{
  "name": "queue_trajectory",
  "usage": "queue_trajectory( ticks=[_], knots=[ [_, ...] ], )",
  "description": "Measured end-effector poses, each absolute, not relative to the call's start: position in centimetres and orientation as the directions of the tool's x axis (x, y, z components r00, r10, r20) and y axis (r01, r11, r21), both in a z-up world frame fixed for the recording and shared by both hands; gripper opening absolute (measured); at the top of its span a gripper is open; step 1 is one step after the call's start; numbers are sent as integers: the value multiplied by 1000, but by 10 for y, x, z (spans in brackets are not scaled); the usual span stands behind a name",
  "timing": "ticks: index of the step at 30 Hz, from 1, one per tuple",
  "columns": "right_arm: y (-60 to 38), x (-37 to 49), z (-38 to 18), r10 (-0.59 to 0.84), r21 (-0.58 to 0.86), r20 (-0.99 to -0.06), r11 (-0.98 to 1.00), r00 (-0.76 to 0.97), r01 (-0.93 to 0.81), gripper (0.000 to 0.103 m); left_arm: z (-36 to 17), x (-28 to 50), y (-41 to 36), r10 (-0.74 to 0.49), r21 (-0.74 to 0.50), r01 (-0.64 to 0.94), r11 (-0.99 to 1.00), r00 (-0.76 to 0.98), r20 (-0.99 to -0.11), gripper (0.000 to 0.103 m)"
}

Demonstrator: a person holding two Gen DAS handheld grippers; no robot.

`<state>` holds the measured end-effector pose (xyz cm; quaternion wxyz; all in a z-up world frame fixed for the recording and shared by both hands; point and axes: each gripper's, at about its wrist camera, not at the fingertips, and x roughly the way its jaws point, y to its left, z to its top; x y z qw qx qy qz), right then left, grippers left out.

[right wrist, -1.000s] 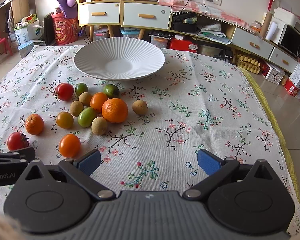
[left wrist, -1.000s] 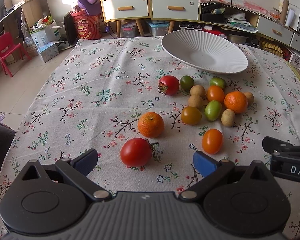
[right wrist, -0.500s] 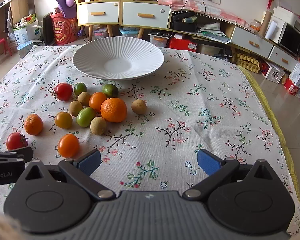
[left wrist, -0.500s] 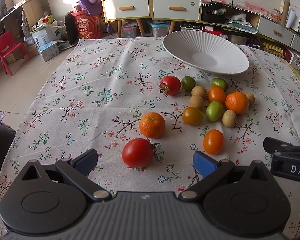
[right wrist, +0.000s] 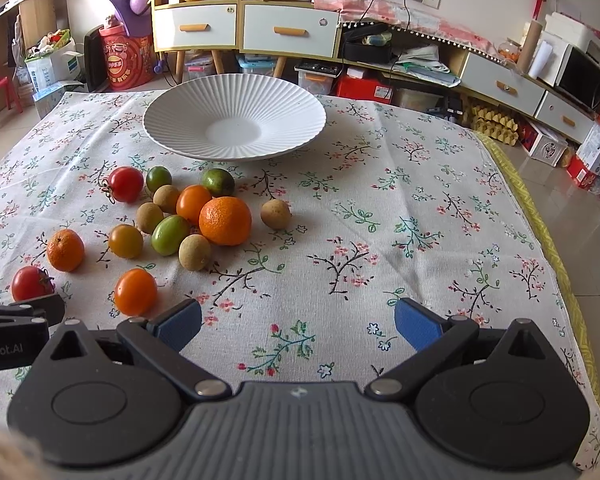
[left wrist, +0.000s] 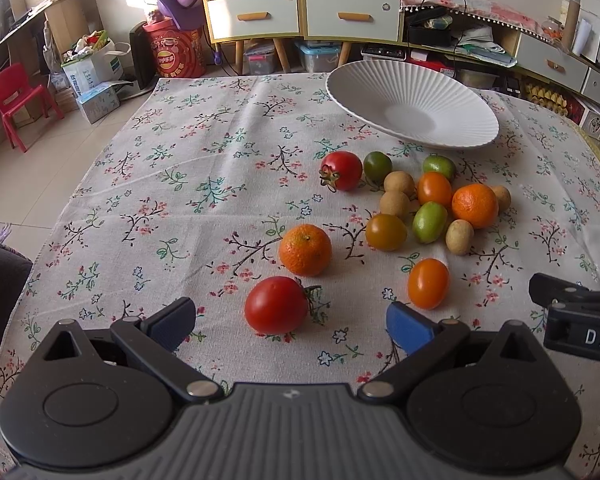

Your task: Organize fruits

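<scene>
My left gripper (left wrist: 290, 324) is open, and a big red tomato (left wrist: 277, 305) lies on the cloth between its blue fingertips, untouched. Just beyond sits an orange mandarin (left wrist: 305, 249), with an orange tomato (left wrist: 428, 283) to its right. Farther on lies a cluster of several small fruits around a larger orange (left wrist: 475, 205), plus a red tomato (left wrist: 341, 170). A ribbed white bowl (left wrist: 364, 80) stands empty at the back. My right gripper (right wrist: 298, 324) is open over bare cloth, with the orange tomato (right wrist: 135, 291) at its left finger and the bowl (right wrist: 180, 100) ahead.
The floral tablecloth (left wrist: 180, 168) covers the whole table; its right edge (right wrist: 540, 216) drops to the floor. The right gripper's body (left wrist: 576, 320) juts in at the left view's right side. Cabinets (right wrist: 244, 28) and floor clutter stand behind the table.
Both grippers have crept slightly forward and a little left, so the fruits sit marginally closer in view. Neither gripper has changed its opening and no fruit has moved.
</scene>
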<state>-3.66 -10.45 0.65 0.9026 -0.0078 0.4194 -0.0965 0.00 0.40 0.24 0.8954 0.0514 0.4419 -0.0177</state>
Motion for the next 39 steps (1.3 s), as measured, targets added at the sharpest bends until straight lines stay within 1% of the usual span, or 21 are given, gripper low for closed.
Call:
queue_trajectory(
  ticks=[13,17,20,24,27,30,32,34,36,39],
  knots=[
    [-105,-34,11,-168,-96,-759,984,629,148,103,2,4,3,16,75,75,994,592,-806,98],
    [-112,-24,17,-121,-63,-780,991,613,117,103,8,11,4,15,82,87,993,593,-805,98],
    [-122,-15,28,-103,-46,-780,993,617,107,103,12,18,8,10,83,93,992,604,-797,98],
    [-135,1,35,-68,-30,-787,997,614,72,103,18,29,14,-52,68,162,985,637,-770,98],
    [-142,11,34,-38,-11,-789,999,613,48,103,18,37,12,-92,71,229,971,631,-770,98],
    [-149,14,26,24,63,-793,997,608,43,103,12,40,12,-151,40,279,960,627,-764,98],
    [-151,12,18,72,119,-792,992,607,37,103,7,36,13,-217,14,334,942,642,-736,98],
    [-150,11,10,134,173,-793,985,594,10,103,2,34,12,-276,-10,394,919,623,-732,98],
    [-149,11,6,191,217,-786,976,588,-27,103,-1,31,13,-301,-15,423,906,619,-725,98],
    [-144,12,4,258,259,-774,962,578,-82,103,-8,32,16,-283,14,435,900,610,-740,98]
  ],
)
